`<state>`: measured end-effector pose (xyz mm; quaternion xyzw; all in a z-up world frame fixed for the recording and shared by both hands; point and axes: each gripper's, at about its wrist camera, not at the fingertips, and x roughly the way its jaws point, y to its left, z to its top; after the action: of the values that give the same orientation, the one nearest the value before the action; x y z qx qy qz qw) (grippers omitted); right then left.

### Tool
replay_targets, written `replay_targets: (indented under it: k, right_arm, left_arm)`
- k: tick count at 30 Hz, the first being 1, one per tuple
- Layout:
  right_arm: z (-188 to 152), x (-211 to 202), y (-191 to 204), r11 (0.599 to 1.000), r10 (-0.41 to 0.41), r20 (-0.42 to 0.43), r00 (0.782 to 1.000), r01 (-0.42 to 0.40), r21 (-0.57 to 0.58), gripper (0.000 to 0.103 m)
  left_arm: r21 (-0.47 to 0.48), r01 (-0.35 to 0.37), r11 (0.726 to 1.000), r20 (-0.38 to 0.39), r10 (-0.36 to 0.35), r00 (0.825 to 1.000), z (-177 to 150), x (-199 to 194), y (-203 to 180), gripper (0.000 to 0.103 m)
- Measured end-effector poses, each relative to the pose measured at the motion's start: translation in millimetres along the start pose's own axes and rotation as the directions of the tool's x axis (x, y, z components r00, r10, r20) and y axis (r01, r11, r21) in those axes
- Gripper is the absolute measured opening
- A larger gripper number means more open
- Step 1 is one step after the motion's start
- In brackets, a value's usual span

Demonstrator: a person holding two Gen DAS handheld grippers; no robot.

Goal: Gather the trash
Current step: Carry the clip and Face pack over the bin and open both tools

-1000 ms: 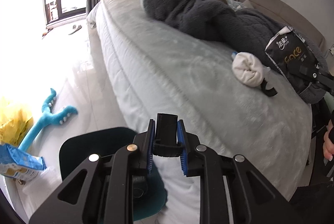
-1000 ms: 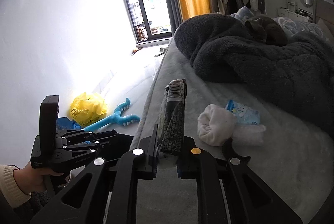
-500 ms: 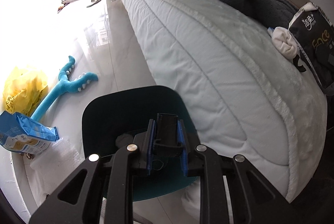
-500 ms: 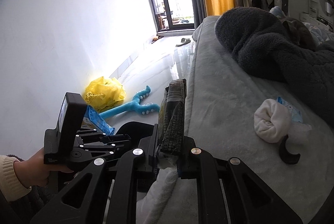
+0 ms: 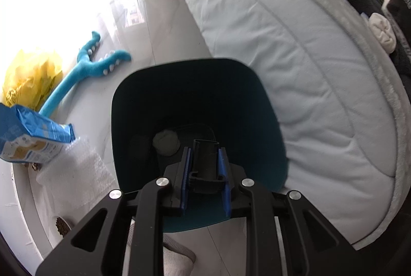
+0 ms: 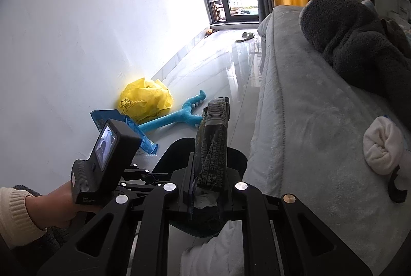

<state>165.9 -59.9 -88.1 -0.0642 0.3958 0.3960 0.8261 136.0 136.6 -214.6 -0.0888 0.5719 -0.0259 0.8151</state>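
My left gripper is shut on a black plastic piece and hangs over the open mouth of a dark teal trash bin on the floor beside the bed. A pale crumpled wad lies in the bin's bottom. My right gripper is shut on a black tissue pack, held upright above the bin, which shows behind it. The left gripper's body and the hand holding it show at the lower left.
The bed fills the right, with a rolled white sock, a black hook-shaped piece and a dark fleece blanket. On the floor lie a yellow bag, a blue plush toy, a blue packet and bubble wrap.
Both grippers swung left from the bed toward the floor. The left gripper came down over the bin with the black piece; the right followed with the tissue pack.
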Motion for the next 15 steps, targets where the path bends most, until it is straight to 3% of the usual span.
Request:
replay_targets:
  k: [13, 15]
  right_arm:
    - [-5, 40, 13, 0.999, 0.041, -0.109, 0.993, -0.038, 0.025, 0.014]
    - [-5, 47, 16, 0.999, 0.043, -0.119, 0.992, -0.040, 0.024, 0.014]
  left_arm:
    - [-0.061, 0.023, 0.998, -0.100, -0.029, 0.995, -13, 13, 30, 0.024]
    - [-0.072, 0.033, 0.997, -0.107, -0.041, 0.993, -15, 13, 35, 0.028]
